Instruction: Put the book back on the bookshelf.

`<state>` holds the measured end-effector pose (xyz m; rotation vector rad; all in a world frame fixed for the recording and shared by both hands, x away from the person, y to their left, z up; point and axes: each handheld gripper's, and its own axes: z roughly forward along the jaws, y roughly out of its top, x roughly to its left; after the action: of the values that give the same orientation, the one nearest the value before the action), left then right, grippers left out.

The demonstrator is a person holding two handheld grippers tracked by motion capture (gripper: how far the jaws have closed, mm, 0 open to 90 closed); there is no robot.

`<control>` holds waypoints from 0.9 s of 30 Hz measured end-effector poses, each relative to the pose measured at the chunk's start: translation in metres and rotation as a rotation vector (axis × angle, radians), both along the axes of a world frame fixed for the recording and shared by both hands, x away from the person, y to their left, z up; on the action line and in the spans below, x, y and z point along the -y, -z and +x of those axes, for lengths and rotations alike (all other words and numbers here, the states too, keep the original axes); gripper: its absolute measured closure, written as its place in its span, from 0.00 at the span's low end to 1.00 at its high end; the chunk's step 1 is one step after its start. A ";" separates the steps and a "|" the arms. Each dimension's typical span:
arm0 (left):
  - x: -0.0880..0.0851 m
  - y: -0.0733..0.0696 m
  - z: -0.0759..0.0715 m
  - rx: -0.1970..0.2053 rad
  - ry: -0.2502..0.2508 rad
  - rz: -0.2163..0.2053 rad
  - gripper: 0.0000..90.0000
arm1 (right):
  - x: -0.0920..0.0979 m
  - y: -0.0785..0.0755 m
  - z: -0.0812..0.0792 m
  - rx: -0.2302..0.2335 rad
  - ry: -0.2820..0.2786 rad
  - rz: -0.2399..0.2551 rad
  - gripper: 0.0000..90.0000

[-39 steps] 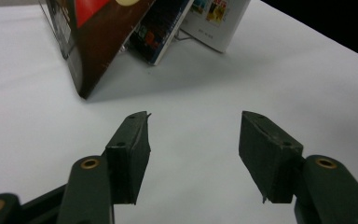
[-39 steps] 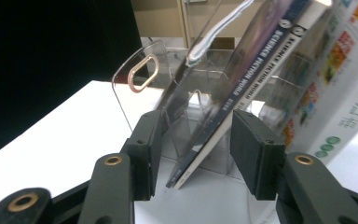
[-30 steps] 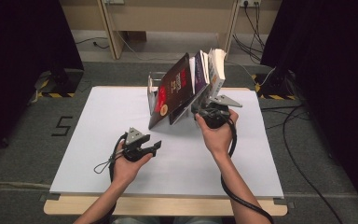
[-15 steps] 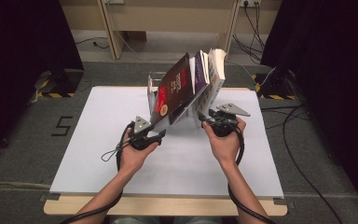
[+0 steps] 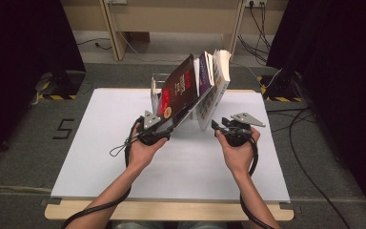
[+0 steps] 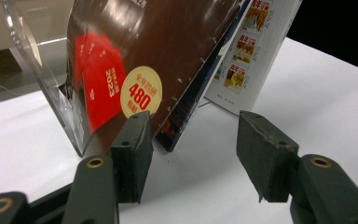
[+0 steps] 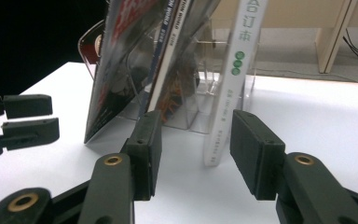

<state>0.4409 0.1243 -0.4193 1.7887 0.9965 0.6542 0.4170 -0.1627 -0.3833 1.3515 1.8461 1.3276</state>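
Work in hand: both hands are closing in on the leaning books in the clear acrylic rack [image 5: 155,86] at the far middle of the tabletop [image 5: 100,143]
Left gripper [image 5: 164,130]: jaws are standing spread, pinching nothing; in the left gripper view one pad is lying just against the lower edge of the brown book [image 6: 168,51], the other well clear over bare white surface
Right gripper [image 5: 218,127]: jaws are spread and empty; in the right gripper view the white book [image 7: 230,88] is standing just beyond the gap, nearer the right-hand pad
Where the books are: the brown book [image 5: 177,90] is leaning at the front left of the stack, thinner volumes are tilting behind it, and the white book [image 5: 214,88] is leaning at the right end with its foot on the tabletop
Risk, slide: the books are tilting steeply; a nudge at the foot of the white book is likely to send it sliding flat
Risk, domino: pushing the brown cover sideways may be tipping the whole lean over, since each book is resting on its neighbour
Risk, glossy cover: the brown cover looks slick and bowed, so a one-pad contact may be slipping off
Edges: the rack's clear wall is sitting just beside the left pad and is hard to see
Open room: wide bare tabletop lies near the person and to both sides; the two grippers are near each other, so crossing paths needs care
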 end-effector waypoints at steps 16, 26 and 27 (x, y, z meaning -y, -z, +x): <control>0.016 -0.006 0.013 0.040 -0.005 0.038 0.49 | 0.019 0.008 -0.007 -0.013 0.033 0.005 0.60; 0.024 -0.010 0.022 0.063 -0.016 0.077 0.50 | 0.027 0.010 -0.011 -0.014 0.047 0.012 0.60; 0.026 -0.011 0.024 0.065 -0.017 0.085 0.50 | 0.029 0.010 -0.011 -0.015 0.052 0.013 0.60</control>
<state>0.4652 0.0982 -0.4083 1.8226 0.9532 0.7702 0.4063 -0.1921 -0.3936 1.4105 1.8022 1.3087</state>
